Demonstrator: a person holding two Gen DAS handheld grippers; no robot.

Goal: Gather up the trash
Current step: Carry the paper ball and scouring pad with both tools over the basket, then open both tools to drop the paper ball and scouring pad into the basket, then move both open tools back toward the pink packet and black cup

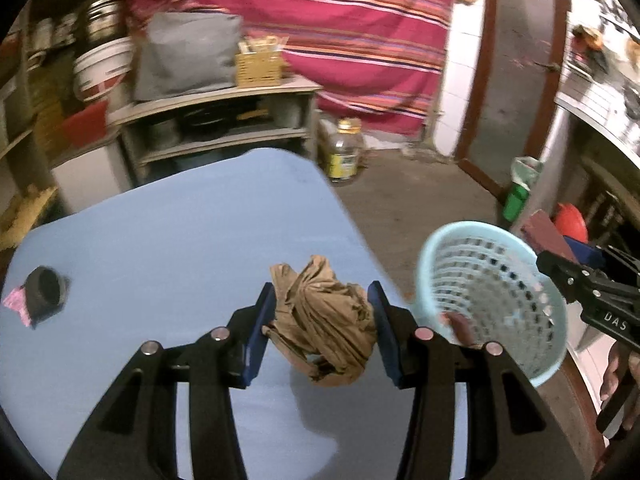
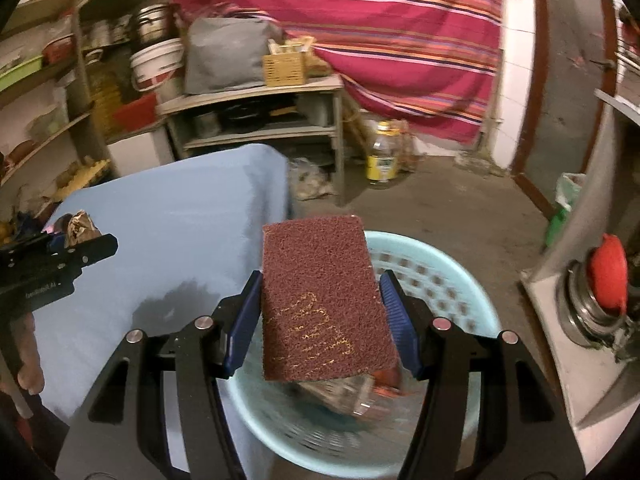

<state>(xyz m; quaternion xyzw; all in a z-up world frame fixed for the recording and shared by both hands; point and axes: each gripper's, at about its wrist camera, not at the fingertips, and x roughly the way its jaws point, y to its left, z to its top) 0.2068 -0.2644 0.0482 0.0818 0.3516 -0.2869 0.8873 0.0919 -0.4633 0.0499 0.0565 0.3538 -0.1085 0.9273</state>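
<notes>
My left gripper (image 1: 322,308) is shut on a crumpled brown paper wad (image 1: 324,320) just above the blue table (image 1: 180,240). A light blue perforated basket (image 1: 492,296) stands tilted off the table's right edge. In the right wrist view my right gripper (image 2: 320,292) is shut on a flat maroon scouring pad (image 2: 320,300) and holds it over the basket (image 2: 452,292), which has some wrappers in it. The left gripper with the paper wad (image 2: 80,224) shows at the far left there. The right gripper body shows at the right edge of the left wrist view (image 1: 592,292).
A black round lid (image 1: 46,294) on a pink wrapper (image 1: 16,304) lies on the table's left side. A grey shelf unit (image 1: 224,120), a plastic jar (image 1: 344,152) on the floor, a green bottle (image 1: 518,196) and a striped red cloth (image 1: 340,20) stand beyond.
</notes>
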